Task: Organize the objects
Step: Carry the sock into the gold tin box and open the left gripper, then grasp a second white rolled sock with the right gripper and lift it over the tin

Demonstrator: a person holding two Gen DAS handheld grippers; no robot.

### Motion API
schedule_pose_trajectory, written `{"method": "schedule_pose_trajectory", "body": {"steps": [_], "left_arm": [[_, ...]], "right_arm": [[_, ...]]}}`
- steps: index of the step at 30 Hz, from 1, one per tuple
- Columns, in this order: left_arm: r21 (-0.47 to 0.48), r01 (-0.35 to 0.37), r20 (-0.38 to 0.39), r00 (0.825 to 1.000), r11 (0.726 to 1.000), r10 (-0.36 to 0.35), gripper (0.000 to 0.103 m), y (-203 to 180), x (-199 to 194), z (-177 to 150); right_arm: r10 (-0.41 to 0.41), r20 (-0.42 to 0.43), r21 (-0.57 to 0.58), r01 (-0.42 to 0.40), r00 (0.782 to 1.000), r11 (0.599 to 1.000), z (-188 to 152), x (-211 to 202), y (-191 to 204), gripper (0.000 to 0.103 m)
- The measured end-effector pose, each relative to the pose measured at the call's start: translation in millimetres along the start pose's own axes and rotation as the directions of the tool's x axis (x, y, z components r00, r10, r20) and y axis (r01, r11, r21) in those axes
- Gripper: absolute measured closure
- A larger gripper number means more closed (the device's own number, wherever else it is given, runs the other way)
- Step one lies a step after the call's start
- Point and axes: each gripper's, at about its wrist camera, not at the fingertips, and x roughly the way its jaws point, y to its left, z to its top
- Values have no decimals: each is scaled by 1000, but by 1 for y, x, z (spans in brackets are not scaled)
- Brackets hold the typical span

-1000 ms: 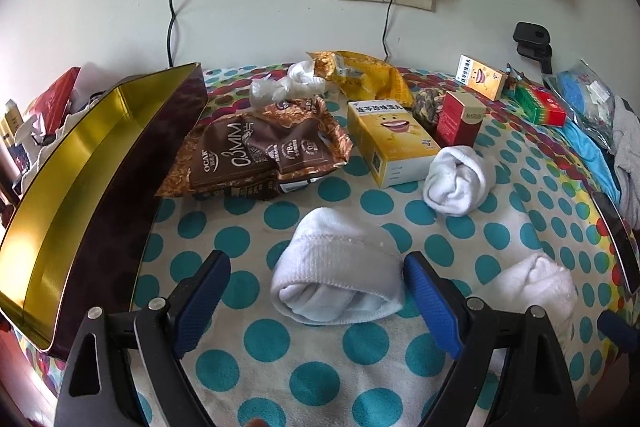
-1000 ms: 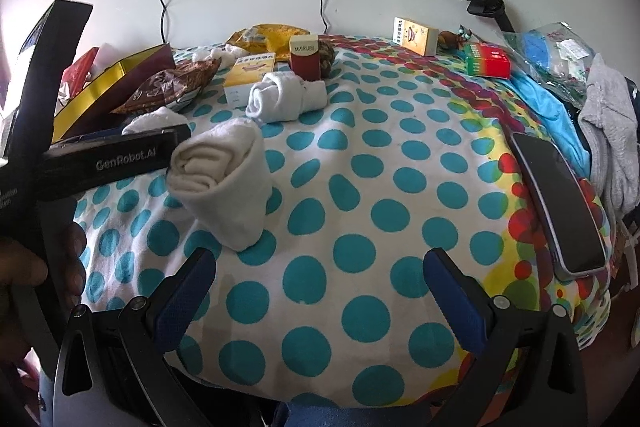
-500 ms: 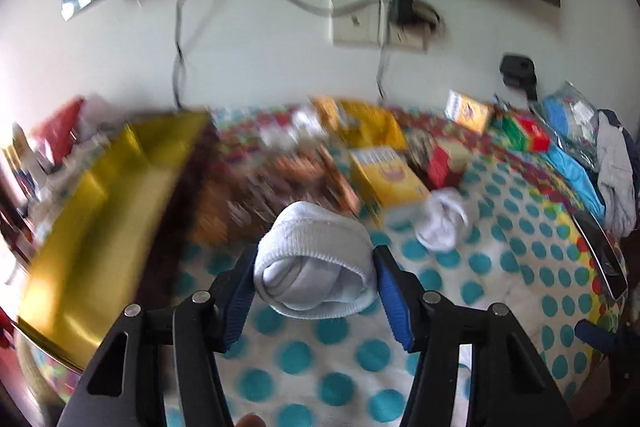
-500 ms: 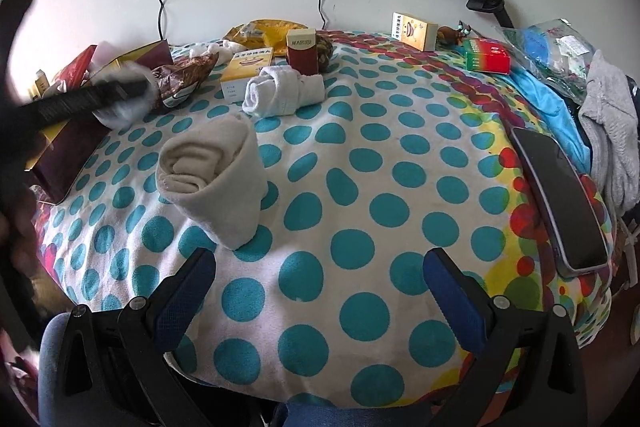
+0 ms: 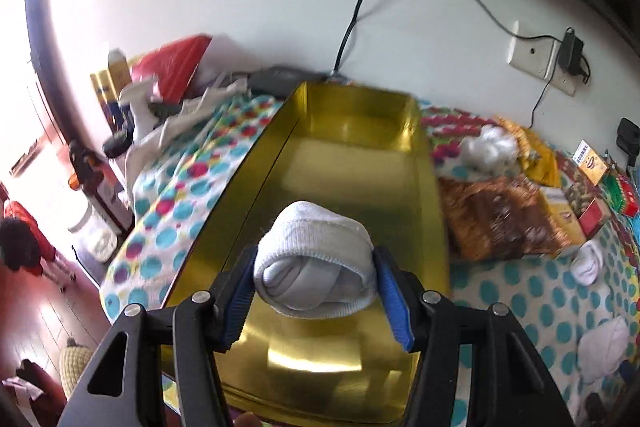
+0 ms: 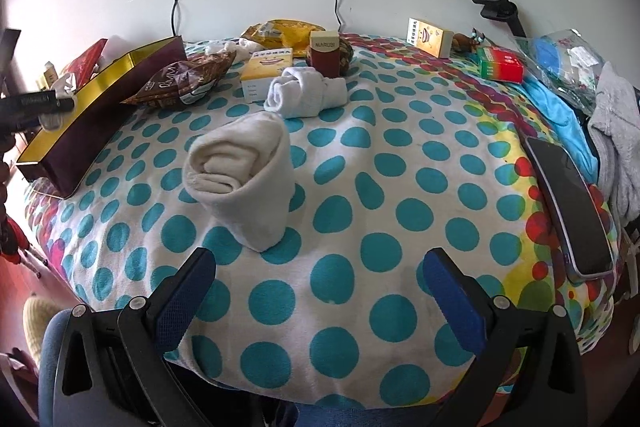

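Observation:
My left gripper (image 5: 316,287) is shut on a rolled white sock (image 5: 316,263) and holds it above the open gold tin box (image 5: 352,147), over its near half. The box also shows in the right wrist view (image 6: 100,107) at the left edge of the bed. My right gripper (image 6: 320,291) is open and empty above the polka-dot blanket (image 6: 380,187). A cream rolled sock (image 6: 244,171) lies just beyond its left finger. Another white rolled sock (image 6: 304,95) lies farther back.
A brown snack bag (image 6: 188,79), yellow boxes (image 6: 268,71), a red box (image 6: 326,53) and a yellow bag (image 6: 280,29) lie at the back. A phone (image 6: 568,203) and clothes (image 6: 616,139) are at the right edge. Bottles (image 5: 100,183) stand left of the bed.
My left gripper closed on the white sock, lifted it off the blanket and carried it left over the gold box. My right gripper stayed in place, open.

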Motion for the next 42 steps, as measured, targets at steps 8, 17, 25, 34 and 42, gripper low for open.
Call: {"method": "schedule_pose_trajectory", "body": {"steps": [8,17,25,34,42], "left_arm": [[-6,-22,-33,999,1000,22,45,6,16,-14],[-8,14,-13,1000,1000,-14,19,5,13,-17],[38,44,171,984,998,-49,18,6,-71,-43],[95,115,215,967,989,-133,18,-17,-108,-114],[90,188,166,965,978,-201,18,-23,-99,-125]], "right_arm": [[-6,-3,-9,6,1000,1000,0,0,4,0],[-8,0,-12,8,1000,1000,1,-1,6,0],[-4,23,-14,5,1000,1000,13,2,9,0],[32,29,20,-33,999,999,32,19,10,0],[78,29,-74,-76,997,994,44,29,45,60]]}}
